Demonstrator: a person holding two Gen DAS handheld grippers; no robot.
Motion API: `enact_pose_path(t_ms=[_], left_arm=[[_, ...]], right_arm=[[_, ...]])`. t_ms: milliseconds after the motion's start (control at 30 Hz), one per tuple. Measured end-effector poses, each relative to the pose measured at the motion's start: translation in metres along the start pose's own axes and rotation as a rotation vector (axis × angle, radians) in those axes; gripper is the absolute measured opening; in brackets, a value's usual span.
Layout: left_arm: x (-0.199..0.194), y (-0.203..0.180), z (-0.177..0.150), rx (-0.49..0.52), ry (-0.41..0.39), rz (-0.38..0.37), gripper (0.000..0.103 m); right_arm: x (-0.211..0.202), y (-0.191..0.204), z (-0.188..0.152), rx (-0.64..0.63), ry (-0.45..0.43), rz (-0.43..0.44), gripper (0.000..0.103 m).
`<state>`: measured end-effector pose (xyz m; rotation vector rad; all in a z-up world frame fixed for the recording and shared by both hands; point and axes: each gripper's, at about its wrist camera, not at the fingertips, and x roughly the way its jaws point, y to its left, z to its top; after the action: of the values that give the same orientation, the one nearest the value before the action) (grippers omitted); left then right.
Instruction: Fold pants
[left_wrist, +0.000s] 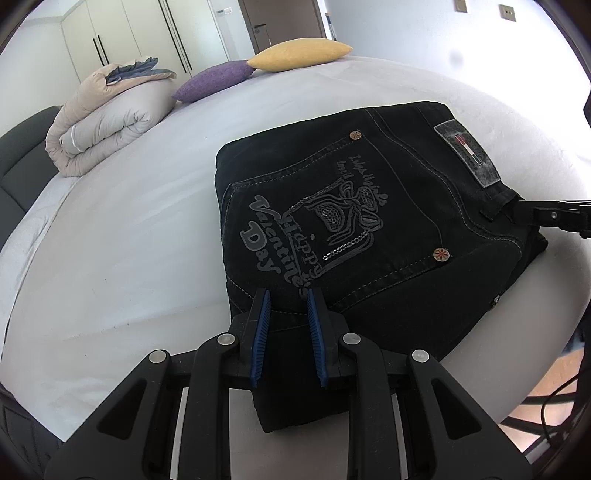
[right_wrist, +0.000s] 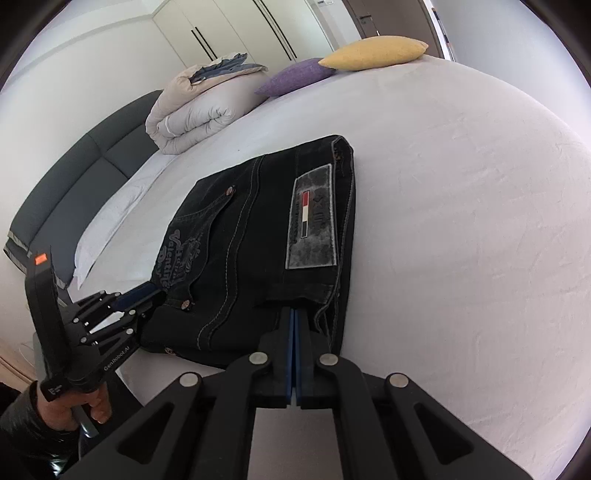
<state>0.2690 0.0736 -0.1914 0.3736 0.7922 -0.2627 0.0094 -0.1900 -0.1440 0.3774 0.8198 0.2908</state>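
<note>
On the bed (left_wrist: 147, 206), near its close edge, the pants (left_wrist: 369, 206) lie folded into a compact black bundle, back pocket print and waist patch (right_wrist: 312, 218) facing up. Left tongs (left_wrist: 288, 306) sit at the near corner of the bundle, blades narrow with a thick wad of denim between them — looks like a grip on that corner, pads against cloth. Right tongs (right_wrist: 294, 321) are fully closed, blue pads pressed together, tips at the waistband edge by a belt loop; whether a thin bit of fabric is pinched there I cannot tell. A hand (right_wrist: 74, 406) holds the left tool at the lower left of the right wrist view. Step in hand, judged from the layout: the folding itself seems done, this reads as final tidying or shifting of the bundle — late in the task. Next move likely calls for easing the left corner flat and letting go without dragging the top layer, then pulling both tools clear. Risk: stiff denim may spring open if the corner is released unevenly. Duvet (left_wrist: 107, 118) and two pillows (left_wrist: 255, 66) are well apart, at the far side.
</note>
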Motion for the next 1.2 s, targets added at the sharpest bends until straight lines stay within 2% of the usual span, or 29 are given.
enact_pose_path(t_ms=[100, 133, 200, 233, 267, 300, 333, 367, 400, 467, 567, 633, 700, 800, 867, 900, 933, 967, 1067, 1200], left_arm=[[-0.003, 0.005, 0.001, -0.031, -0.001, -0.019, 0.020], [-0.007, 0.011, 0.002, -0.060, 0.000, -0.038, 0.021], [-0.017, 0.026, 0.004, -0.132, 0.003, -0.083, 0.021], [-0.023, 0.035, 0.005, -0.169, -0.002, -0.102, 0.024], [-0.027, 0.045, 0.006, -0.210, -0.010, -0.121, 0.028], [-0.032, 0.057, 0.006, -0.263, -0.021, -0.140, 0.050], [-0.035, 0.073, 0.007, -0.331, -0.035, -0.162, 0.081], [-0.036, 0.088, 0.008, -0.397, -0.048, -0.194, 0.088], [-0.033, 0.103, 0.008, -0.464, -0.051, -0.246, 0.089], [-0.022, 0.123, 0.009, -0.554, -0.009, -0.319, 0.089], [-0.006, 0.138, 0.016, -0.616, 0.039, -0.419, 0.089], [0.008, 0.141, 0.023, -0.615, 0.079, -0.453, 0.089], [0.020, 0.137, 0.032, -0.588, 0.119, -0.480, 0.089], [0.047, 0.124, 0.039, -0.552, 0.239, -0.490, 0.088], [0.055, 0.116, 0.042, -0.519, 0.265, -0.474, 0.082], [0.056, 0.113, 0.044, -0.505, 0.263, -0.474, 0.070], [0.056, 0.111, 0.046, -0.507, 0.263, -0.488, 0.049], [0.057, 0.110, 0.047, -0.521, 0.267, -0.519, 0.041], [0.055, 0.103, 0.051, -0.496, 0.269, -0.487, 0.036], [0.037, 0.099, 0.056, -0.475, 0.234, -0.479, 0.021]], right_arm=[[-0.010, -0.001, 0.001, 0.020, 0.009, 0.006, 0.000], [-0.016, -0.002, 0.003, 0.032, 0.009, 0.013, 0.006], [-0.031, -0.006, 0.006, 0.056, -0.014, 0.007, 0.034], [-0.036, -0.006, 0.007, 0.065, -0.029, 0.002, 0.054], [-0.043, -0.008, 0.010, 0.078, -0.052, 0.009, 0.058], [-0.049, -0.013, 0.014, 0.095, -0.067, 0.031, 0.059], [-0.051, -0.017, 0.017, 0.112, -0.067, 0.050, 0.060], [-0.050, -0.023, 0.022, 0.133, -0.056, 0.067, 0.060], [-0.047, -0.030, 0.027, 0.156, -0.040, 0.074, 0.060], [-0.039, -0.039, 0.035, 0.186, -0.013, 0.095, 0.060], [-0.014, -0.049, 0.048, 0.245, 0.079, 0.108, 0.060], [0.005, -0.057, 0.053, 0.298, 0.139, 0.112, 0.060], [0.024, -0.063, 0.057, 0.348, 0.183, 0.159, 0.060], [0.041, -0.063, 0.065, 0.385, 0.187, 0.196, 0.060], [0.048, -0.062, 0.070, 0.389, 0.194, 0.208, 0.058], [0.051, -0.060, 0.072, 0.385, 0.198, 0.206, 0.056], [0.055, -0.059, 0.073, 0.377, 0.206, 0.199, 0.051], [0.058, -0.056, 0.074, 0.363, 0.211, 0.193, 0.046], [0.064, -0.049, 0.076, 0.337, 0.206, 0.179, 0.033], [0.054, -0.036, 0.076, 0.262, 0.161, 0.140, 0.023]])
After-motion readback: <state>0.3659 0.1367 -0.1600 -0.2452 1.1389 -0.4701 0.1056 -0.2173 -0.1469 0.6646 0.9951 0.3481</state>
